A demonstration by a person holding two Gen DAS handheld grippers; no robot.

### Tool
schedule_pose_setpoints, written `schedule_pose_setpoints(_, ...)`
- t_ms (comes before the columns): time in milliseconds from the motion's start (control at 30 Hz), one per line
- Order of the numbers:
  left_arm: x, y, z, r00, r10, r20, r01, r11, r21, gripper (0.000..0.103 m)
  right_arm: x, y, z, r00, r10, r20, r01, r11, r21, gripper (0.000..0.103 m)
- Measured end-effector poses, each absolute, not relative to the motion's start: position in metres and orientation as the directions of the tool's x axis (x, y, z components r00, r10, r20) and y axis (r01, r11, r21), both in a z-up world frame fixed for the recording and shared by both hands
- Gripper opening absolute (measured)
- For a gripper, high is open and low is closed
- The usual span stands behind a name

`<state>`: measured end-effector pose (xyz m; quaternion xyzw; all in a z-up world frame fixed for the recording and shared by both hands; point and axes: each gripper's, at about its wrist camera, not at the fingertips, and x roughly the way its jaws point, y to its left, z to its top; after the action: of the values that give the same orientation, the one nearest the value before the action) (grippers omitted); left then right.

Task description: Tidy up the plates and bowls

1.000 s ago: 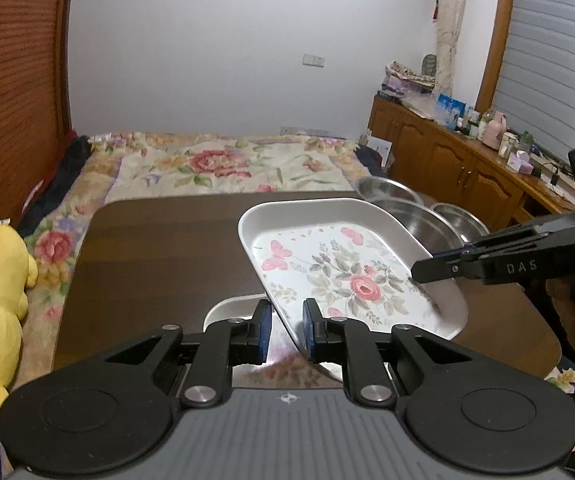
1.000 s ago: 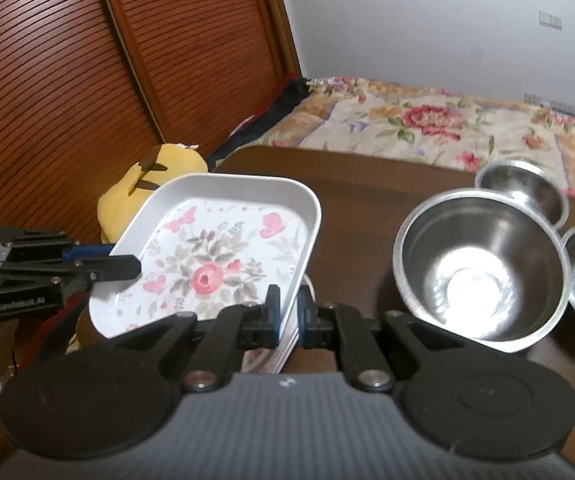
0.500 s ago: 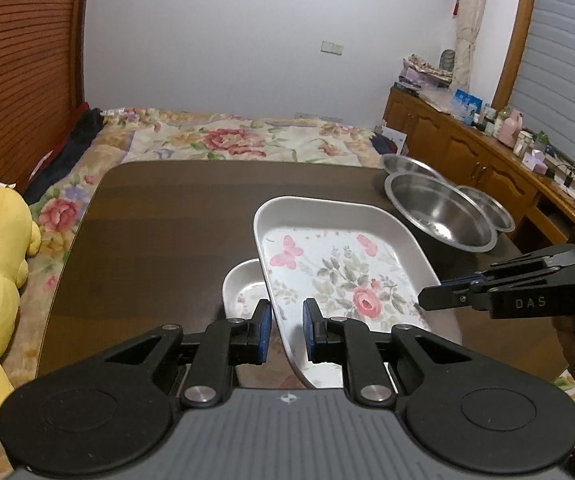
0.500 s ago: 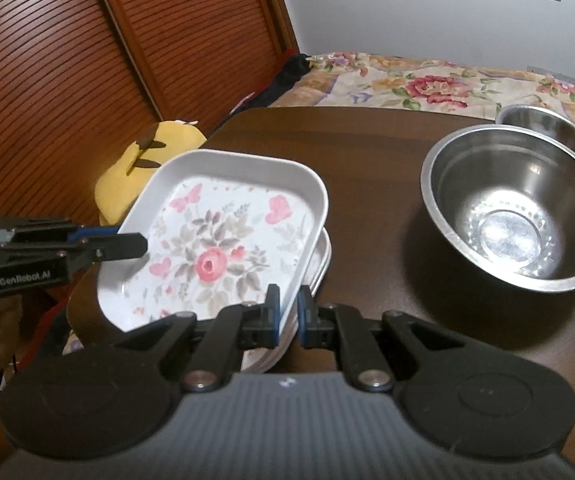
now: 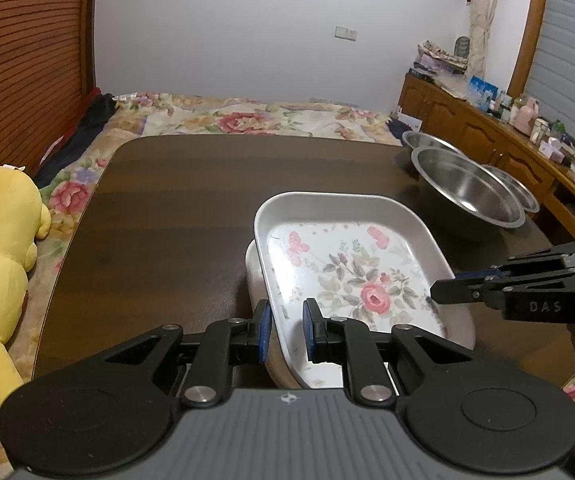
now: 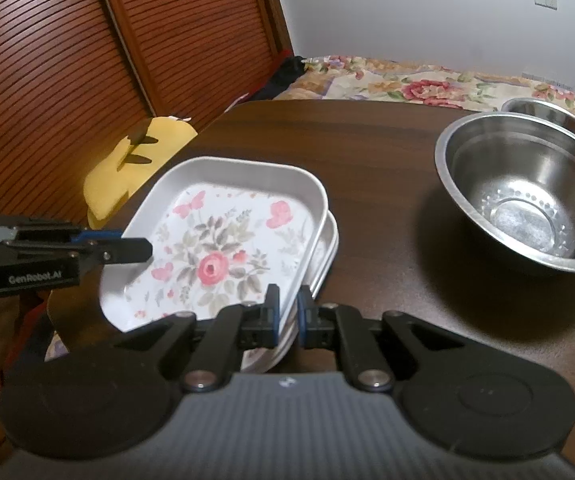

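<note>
Left wrist: floral plate (image 5: 351, 272) lengthwise, tilted rightward.

"DAS" printed in pale letters on the side of the right gripper (image 5: 443, 291); "GenRobot.AI" printed on the side of the left gripper (image 6: 143, 249).

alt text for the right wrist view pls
The right gripper pinches the near rim of a floral tray held over another tray, with the left gripper at its far edge. Steel bowls sit to the right on the dark table.
</note>
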<state>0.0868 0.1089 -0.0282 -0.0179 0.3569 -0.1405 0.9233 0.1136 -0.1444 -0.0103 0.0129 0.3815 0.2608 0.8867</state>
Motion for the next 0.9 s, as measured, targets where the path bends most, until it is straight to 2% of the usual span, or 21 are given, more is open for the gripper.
schedule_pose_setpoints(567, 0.092, 0.107, -0.037, 0.717, -0.228, -0.659, 0.228, 0.970, -0.088, 0.018, 0.105, -0.138, -0.016, 0.624, 0.445, -0.642, -0.430, 0.882, 0.193, 0.014)
schedule_pose_setpoints(900, 0.092, 0.106, -0.046, 0.703, -0.228, -0.674, 0.218, 0.971, -0.101, 0.018, 0.105, -0.140, -0.017, 0.621, 0.457, -0.636, -0.441, 0.875, 0.198, 0.014)
